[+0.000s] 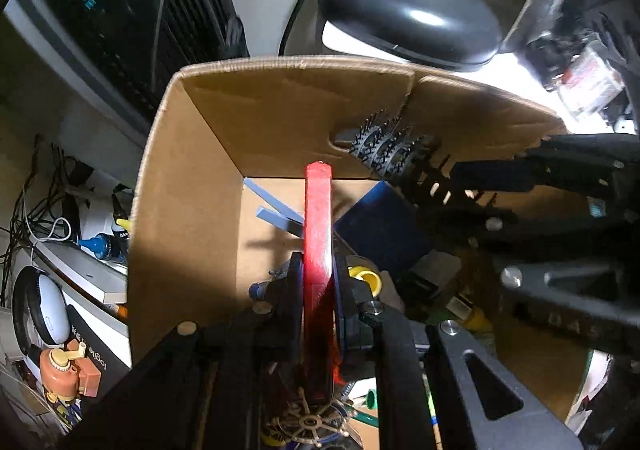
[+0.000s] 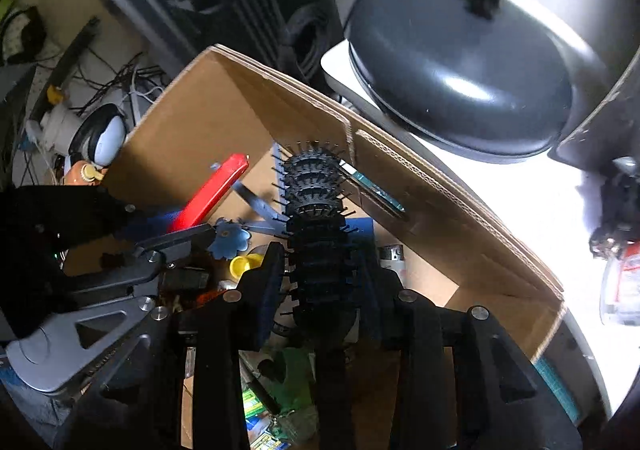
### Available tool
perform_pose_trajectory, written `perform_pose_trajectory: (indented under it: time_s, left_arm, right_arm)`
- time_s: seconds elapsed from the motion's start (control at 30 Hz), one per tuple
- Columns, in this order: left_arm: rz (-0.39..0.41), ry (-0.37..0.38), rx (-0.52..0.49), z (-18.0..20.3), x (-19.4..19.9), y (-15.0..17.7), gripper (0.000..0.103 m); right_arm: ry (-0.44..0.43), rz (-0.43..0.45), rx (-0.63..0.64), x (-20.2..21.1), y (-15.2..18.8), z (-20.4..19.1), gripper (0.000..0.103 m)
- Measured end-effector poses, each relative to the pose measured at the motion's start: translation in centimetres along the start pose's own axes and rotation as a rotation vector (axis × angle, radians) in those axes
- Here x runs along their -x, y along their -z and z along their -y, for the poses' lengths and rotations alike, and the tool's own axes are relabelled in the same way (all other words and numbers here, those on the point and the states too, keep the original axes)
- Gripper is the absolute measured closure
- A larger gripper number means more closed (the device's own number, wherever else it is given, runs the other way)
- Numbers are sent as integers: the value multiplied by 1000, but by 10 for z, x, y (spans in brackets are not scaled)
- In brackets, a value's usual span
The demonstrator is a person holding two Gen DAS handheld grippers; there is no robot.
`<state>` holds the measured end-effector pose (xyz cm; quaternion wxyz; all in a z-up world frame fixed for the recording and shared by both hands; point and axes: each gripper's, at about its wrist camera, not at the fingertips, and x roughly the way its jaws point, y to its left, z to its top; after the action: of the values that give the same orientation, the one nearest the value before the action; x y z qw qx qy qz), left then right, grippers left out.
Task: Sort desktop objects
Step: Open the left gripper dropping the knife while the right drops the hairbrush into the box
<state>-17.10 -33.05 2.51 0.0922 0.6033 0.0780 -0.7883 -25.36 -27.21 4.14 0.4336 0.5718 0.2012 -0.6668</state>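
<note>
Clamping red bar (image 1: 318, 234), left gripper (image 1: 318, 290); right gripper (image 2: 320, 270) grips hairbrush (image 2: 316, 201); box slot only right view.

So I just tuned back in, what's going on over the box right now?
Both tongs are loaded and held over the open cardboard box. The left tongs are shut on a flat red bar, which points toward the far wall of the box. The right tongs are shut on a black round hairbrush, its bristled head up near the box's handle cutout. Neither item is released yet. The box already holds other odds and ends, including a yellow cap. A black desk lamp sits just behind the box.
</note>
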Motion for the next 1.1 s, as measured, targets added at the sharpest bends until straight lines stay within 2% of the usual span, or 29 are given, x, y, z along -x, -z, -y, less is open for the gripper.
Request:
perform_pose_trajectory:
  time_s: [0.1,0.2,0.33,0.53,0.63,0.73,0.8,0.83,0.9,1.1]
  left_arm:
    - [-34,-10,9,-1,-16,-4,90]
    - [-68,-18,18,-1,-32,-8,90]
    - [-110,-3,23,3,-43,-5,90]
    - [-145,-10,16,6,-43,3,89]
    - [-162,-23,13,8,-42,7,87]
    - [-171,-22,13,11,-36,10,83]
    - [-151,-46,-4,15,-23,12,76]
    - [-137,-61,-12,16,-16,13,65]
    - [-99,-67,-21,18,1,16,52]
    - [54,-37,-34,25,67,31,50]
  right_arm:
    - [-12,-33,-19,-15,-3,4,69]
    - [11,-78,-61,-34,-15,11,69]
    - [0,-109,-80,-48,-16,9,68]
    - [31,-116,-66,-50,-5,11,67]
    - [15,-144,-81,-54,2,14,64]
    - [-2,-123,-99,-48,4,16,63]
    - [-11,-104,-94,-39,7,14,61]
    - [-12,-96,-87,-34,9,12,61]
    - [-4,-77,-71,-23,13,8,59]
    - [6,41,-13,30,25,-2,59]
